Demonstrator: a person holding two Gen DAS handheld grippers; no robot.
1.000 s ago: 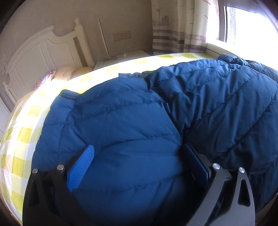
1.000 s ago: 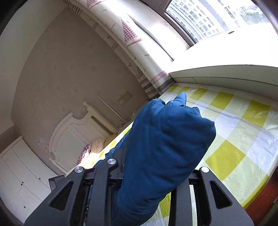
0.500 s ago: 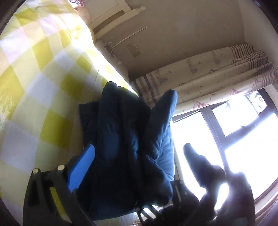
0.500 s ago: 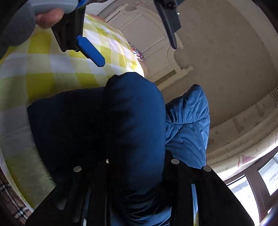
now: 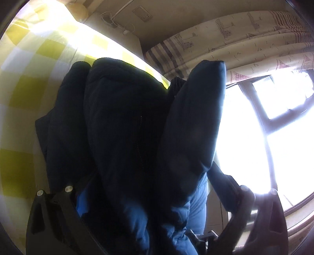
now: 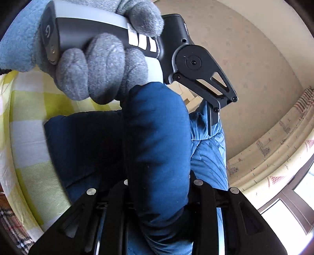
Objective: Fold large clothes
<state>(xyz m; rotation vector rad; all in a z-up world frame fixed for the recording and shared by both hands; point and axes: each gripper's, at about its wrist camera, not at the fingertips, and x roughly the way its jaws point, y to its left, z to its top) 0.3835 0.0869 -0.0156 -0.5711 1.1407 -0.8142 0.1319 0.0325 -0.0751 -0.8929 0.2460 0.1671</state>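
A big blue puffer jacket (image 5: 125, 137) stands bunched in thick folds on the yellow-checked bed sheet (image 5: 25, 94). My left gripper (image 5: 153, 186) straddles the bundle with its jaws wide. The padding fills the gap, and the blue pad (image 5: 81, 200) shows at the left. My right gripper (image 6: 159, 182) is shut on a rounded fold of the jacket (image 6: 157, 147), squeezed between its fingers. In the right wrist view a grey-gloved hand (image 6: 102, 64) holds the left gripper just above that fold. One of its fingers (image 6: 214, 117) lies against the lighter blue quilting.
Patterned curtains (image 5: 245, 45) and a bright window (image 5: 274, 117) lie to the right. A wall socket (image 5: 142, 13) and cables sit on the wall beyond the bed. The sheet's edge (image 6: 31, 137) curves at the left, with plaid cloth (image 6: 11, 225) below it.
Both views have rolled sharply. The jacket, spread flat a second ago, is now gathered into upright folds. The left gripper has come close above the fold held by the right gripper.
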